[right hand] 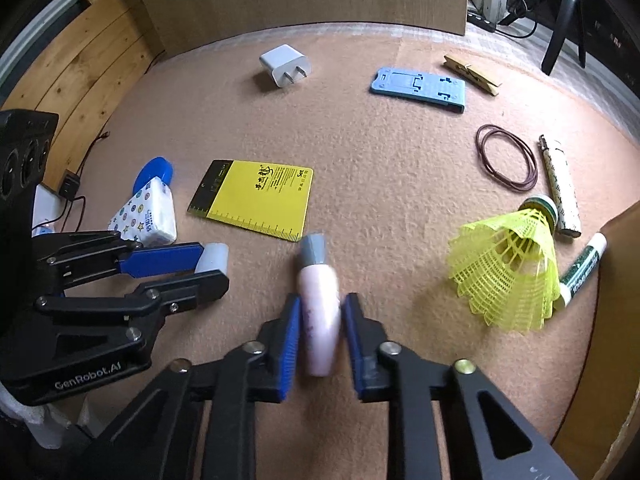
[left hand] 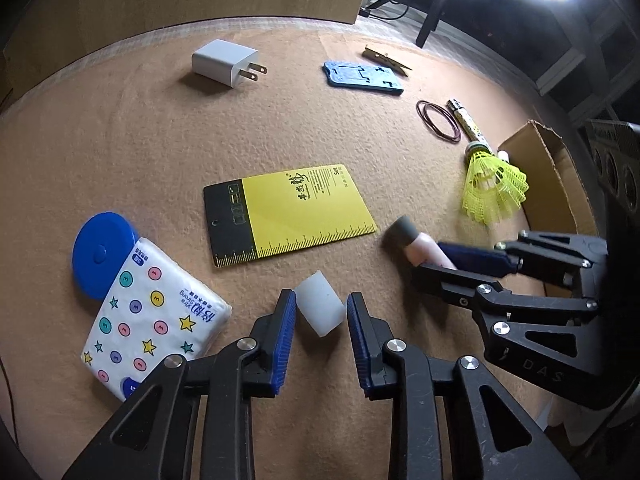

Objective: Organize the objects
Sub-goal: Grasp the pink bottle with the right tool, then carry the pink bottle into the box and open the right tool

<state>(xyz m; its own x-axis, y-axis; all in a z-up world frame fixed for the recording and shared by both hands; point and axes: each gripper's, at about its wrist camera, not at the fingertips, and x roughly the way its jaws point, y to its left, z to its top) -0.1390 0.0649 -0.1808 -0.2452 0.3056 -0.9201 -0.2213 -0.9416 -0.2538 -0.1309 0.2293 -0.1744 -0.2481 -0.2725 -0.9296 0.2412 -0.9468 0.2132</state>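
My left gripper [left hand: 321, 312] holds a small white cylinder [left hand: 320, 307] between its blue pads, just above the tan felt table [left hand: 160, 140]. It also shows in the right wrist view [right hand: 214, 258]. My right gripper [right hand: 320, 312] is shut on a pink bottle with a grey cap [right hand: 319, 304], blurred, low over the table. In the left wrist view the bottle [left hand: 412, 240] sticks out of the right gripper [left hand: 434, 258].
On the table lie a yellow ruler card [left hand: 288, 212], tissue pack [left hand: 152, 320], blue round lid [left hand: 102, 254], white charger [left hand: 224, 62], blue phone stand [left hand: 362, 78], clothespin [left hand: 386, 60], rubber bands [left hand: 438, 120], lighter [left hand: 468, 122], yellow shuttlecock [left hand: 492, 188], glue stick [right hand: 582, 268]. A cardboard box [left hand: 556, 184] stands at right.
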